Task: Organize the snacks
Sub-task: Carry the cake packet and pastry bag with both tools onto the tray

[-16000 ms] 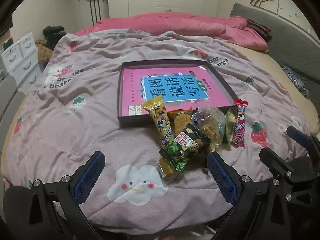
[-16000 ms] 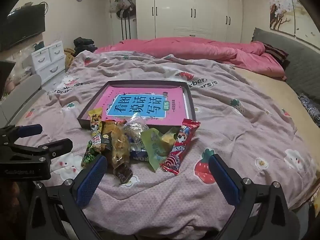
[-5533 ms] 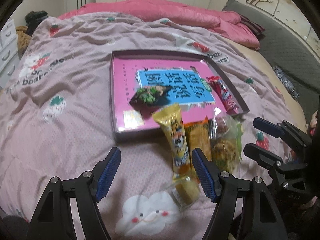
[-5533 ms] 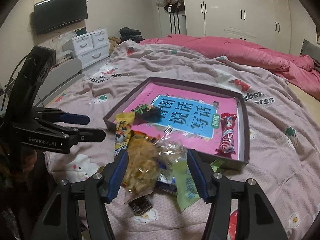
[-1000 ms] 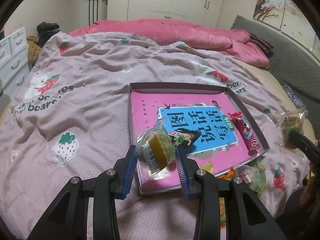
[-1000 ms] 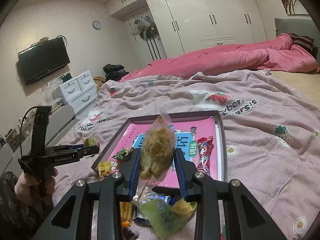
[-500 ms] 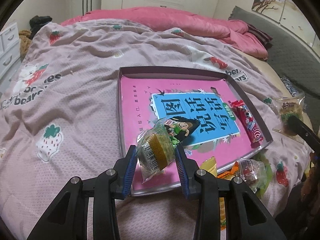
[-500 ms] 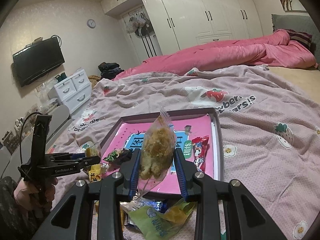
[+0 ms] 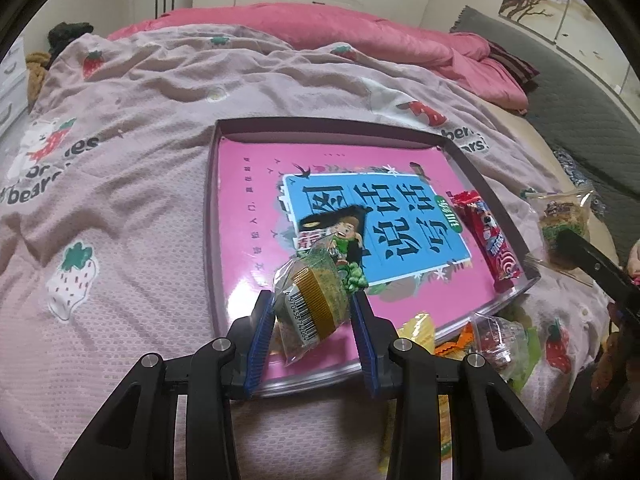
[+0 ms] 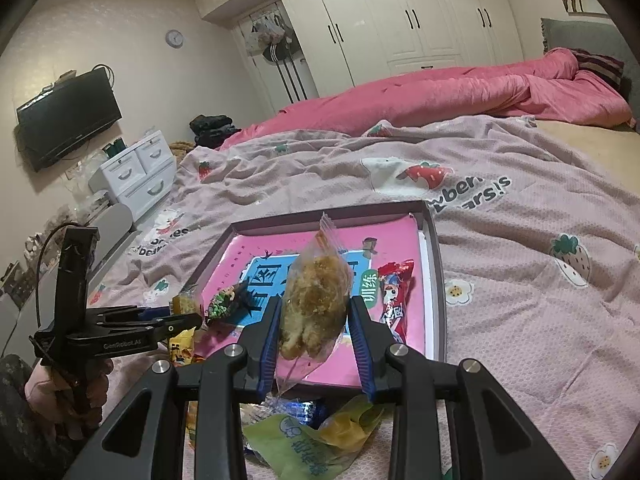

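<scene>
Bed [image 9: 120, 184] w/ mauve strawberry-print cover fills both views, pink duvet [image 10: 460, 96] bunched at far end, white wardrobe [image 10: 400, 12] behind, TV [image 10: 66, 118] on wall and white drawers [image 10: 138, 172] to the side in right view. On the cover sits a shallow dark-rimmed tray [image 9: 212, 184] w/ a pink book [image 9: 256, 184] lying flat inside, blue title panel up. Left gripper [image 9: 313, 304] over tray's near edge, pads clamped on a clear-wrapped cake [image 9: 316, 300] w/ brown ridged paper and barcode facing cam; cake held off the tray. Right gripper [image 10: 314, 322] above tray's near edge too, pads squeezed on a clear bag w/ a crumbly brown bun [image 10: 314, 300], bag's sealed end sticking up. In tray: red candy bar [image 9: 490, 240] lying along right wall, dark pack w/ green bits [image 9: 340, 232] near book's middle, just beyond the held cake. Loose pile of snacks [image 10: 320, 436] on the cover by tray's near side: green pouch, blue wrapper, yellow and orange packs, partly hidden by fingers. In right view a person's hand [image 10: 52, 392] in pink sleeve grips the left tool's handle at lower left.
</scene>
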